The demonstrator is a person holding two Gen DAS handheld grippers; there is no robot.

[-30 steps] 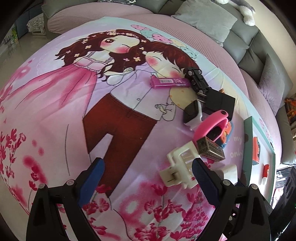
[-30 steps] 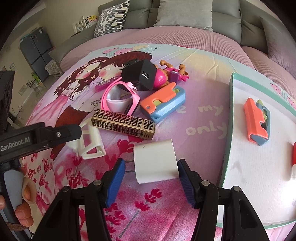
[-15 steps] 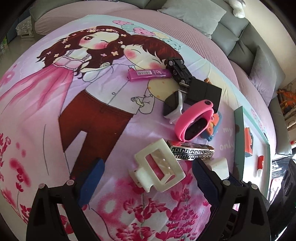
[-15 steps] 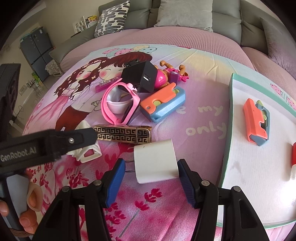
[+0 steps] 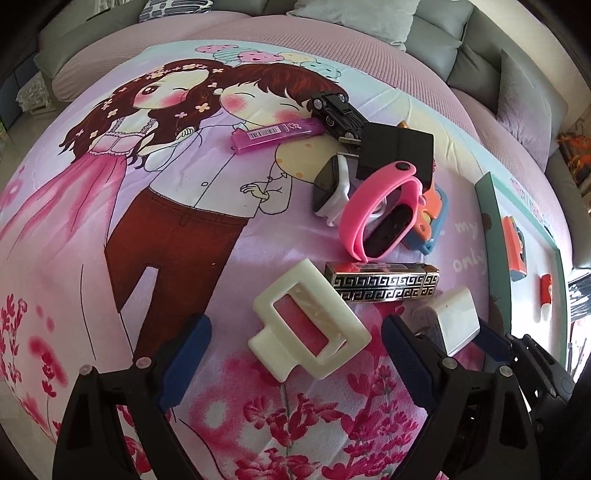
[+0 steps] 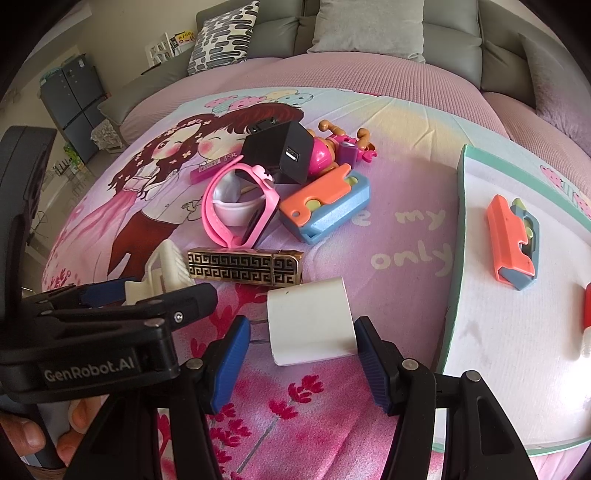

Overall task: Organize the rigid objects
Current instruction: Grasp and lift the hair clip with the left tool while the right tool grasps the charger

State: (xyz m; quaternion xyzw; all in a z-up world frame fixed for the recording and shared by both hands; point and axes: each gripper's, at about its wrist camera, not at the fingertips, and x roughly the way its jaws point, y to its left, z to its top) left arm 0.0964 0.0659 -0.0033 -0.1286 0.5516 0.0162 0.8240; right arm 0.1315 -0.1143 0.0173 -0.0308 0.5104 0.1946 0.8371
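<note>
A cream hair claw clip lies on the printed sheet between the fingers of my open left gripper, which do not touch it. A white plug charger lies between the fingers of my open right gripper; it also shows in the left wrist view. Behind them lie a gold-patterned lighter, a pink watch band, a black charger and an orange-blue toy.
A white board with a teal rim lies at the right with an orange-blue toy and a red item on it. A black toy car and a magenta case lie farther back. Sofa cushions stand behind.
My left gripper has moved right and forward, so the cream clip now sits between its fingers. The gold lighter has swung level. The right gripper has not moved.
</note>
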